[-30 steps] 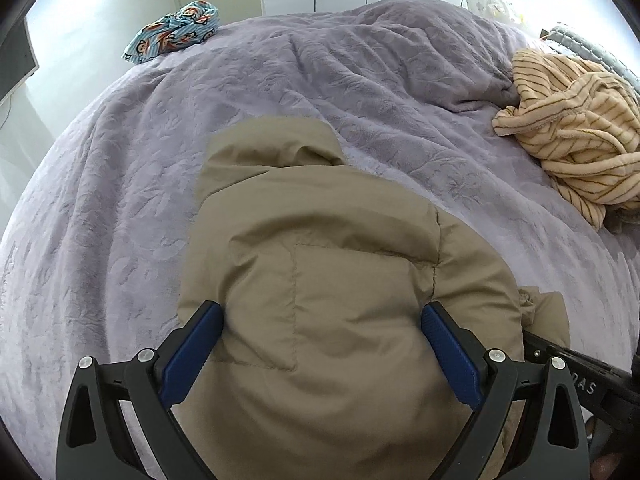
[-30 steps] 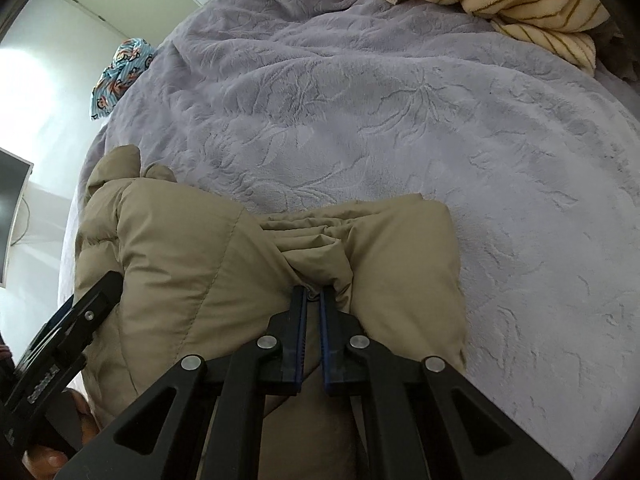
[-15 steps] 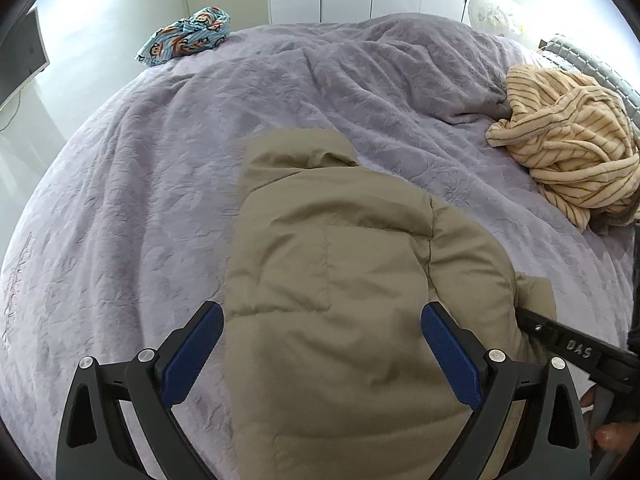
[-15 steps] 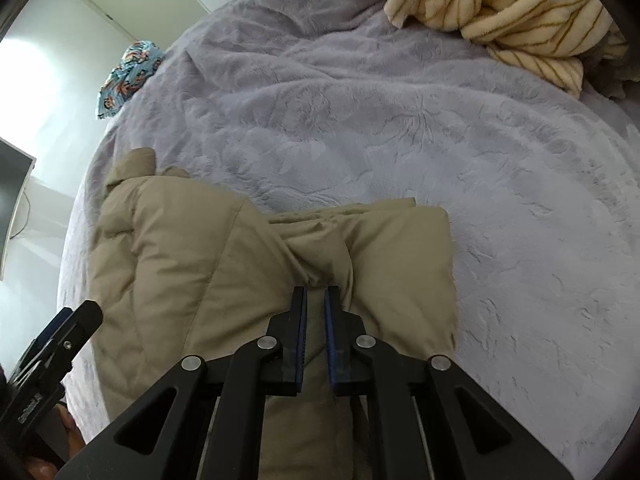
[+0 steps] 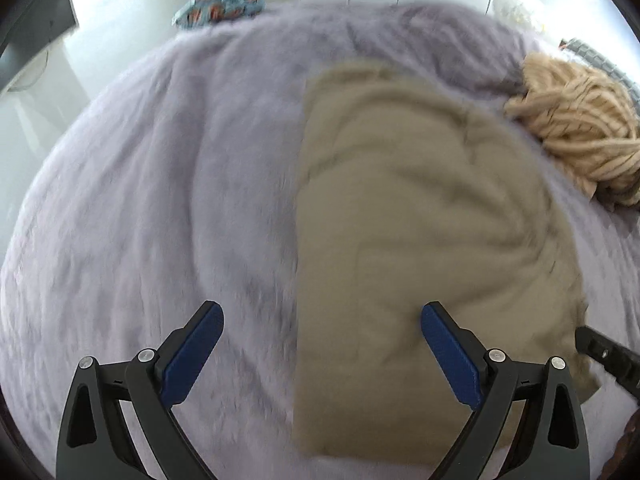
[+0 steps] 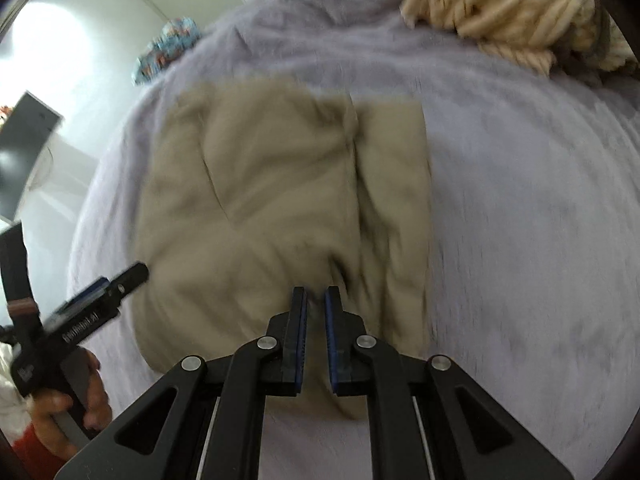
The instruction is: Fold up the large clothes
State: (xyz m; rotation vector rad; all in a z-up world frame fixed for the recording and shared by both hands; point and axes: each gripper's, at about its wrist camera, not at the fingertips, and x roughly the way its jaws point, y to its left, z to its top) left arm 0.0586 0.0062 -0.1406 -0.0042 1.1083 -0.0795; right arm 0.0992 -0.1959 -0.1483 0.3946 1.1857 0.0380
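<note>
**Folded jacket lies ahead of both tools, nearer the right**

Closest in the right wrist view, the right tool [image 6: 316, 300] has its blue pads nearly together with only a thin slot between them; no cloth shows in that slot, so it seems empty, though blur makes this uncertain; the left tool [image 5: 322, 334] stands wide apart and holds nothing, its right finger over the cloth and its left finger over bare cover. Just beyond lies the tan padded jacket [image 6: 256, 208], a folded bundle resting on the lilac bed [image 6: 520, 220]; its long axis runs away from the tools toward the far edge; it sits straight ahead of the right tool and to the right of the left tool's centre, so the right hand looks nearer. Further off, a striped cream garment [image 5: 580, 136] is heaped at the right; a patterned blue cloth [image 5: 224, 4] sits at the far edge.
</note>
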